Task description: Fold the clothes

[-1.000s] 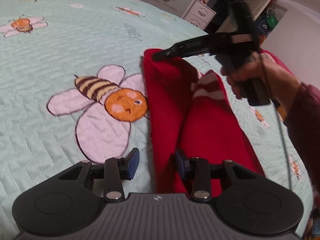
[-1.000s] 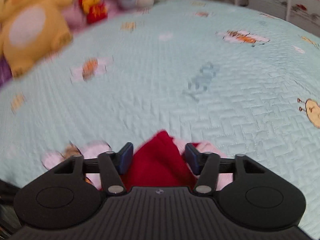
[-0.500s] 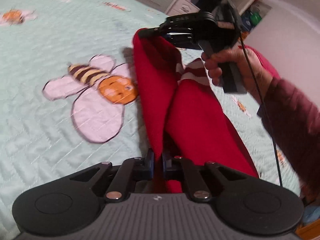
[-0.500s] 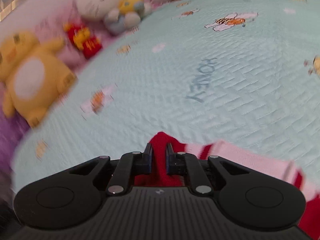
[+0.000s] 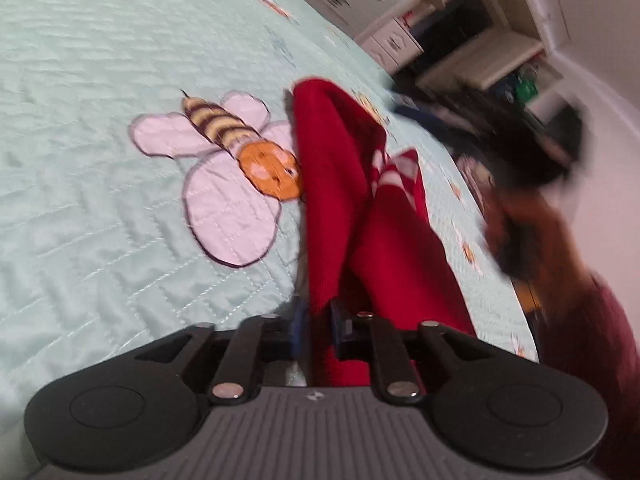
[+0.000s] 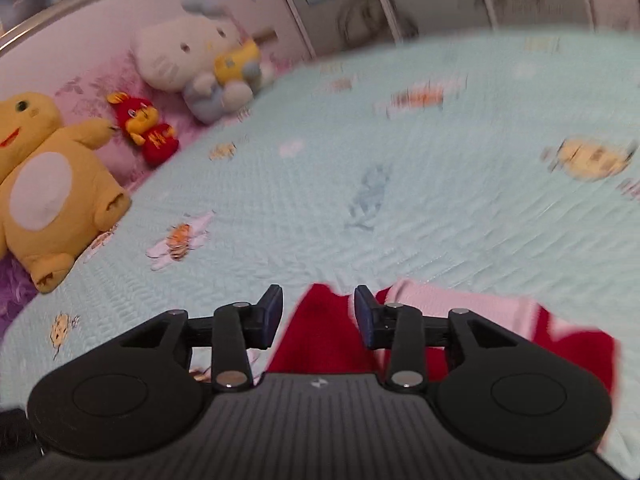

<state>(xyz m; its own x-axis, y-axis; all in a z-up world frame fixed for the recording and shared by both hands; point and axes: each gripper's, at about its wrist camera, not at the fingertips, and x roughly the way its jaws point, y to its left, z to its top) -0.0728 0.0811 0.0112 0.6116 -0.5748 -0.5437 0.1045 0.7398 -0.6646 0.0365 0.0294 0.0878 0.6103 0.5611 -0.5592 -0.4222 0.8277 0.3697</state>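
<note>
A red garment (image 5: 332, 184) with a pink-and-white striped cuff (image 5: 396, 172) lies folded lengthwise on the mint quilt. My left gripper (image 5: 318, 320) sits at its near end. Its jaws are opening, with a raised fold of red fabric standing between the pads, which no longer pinch it. In the right wrist view my right gripper (image 6: 318, 308) is also opening. The garment's red corner (image 6: 320, 332) lies between its fingers, apart from the left pad. A pink band (image 6: 448, 308) runs off to the right.
A big bee print (image 5: 240, 160) lies left of the garment. The bed edge, white shelves and drawers (image 5: 480, 52) are at the right, with a blurred hand and dark red sleeve (image 5: 580, 340). A yellow plush (image 6: 48, 200), white plush (image 6: 192, 68) and small red plush (image 6: 148, 128) line the headboard.
Half a second ago both grippers were pinched on the red fabric; now both have spread apart. The right gripper has swung away from the garment's far end, which has dropped onto the quilt.
</note>
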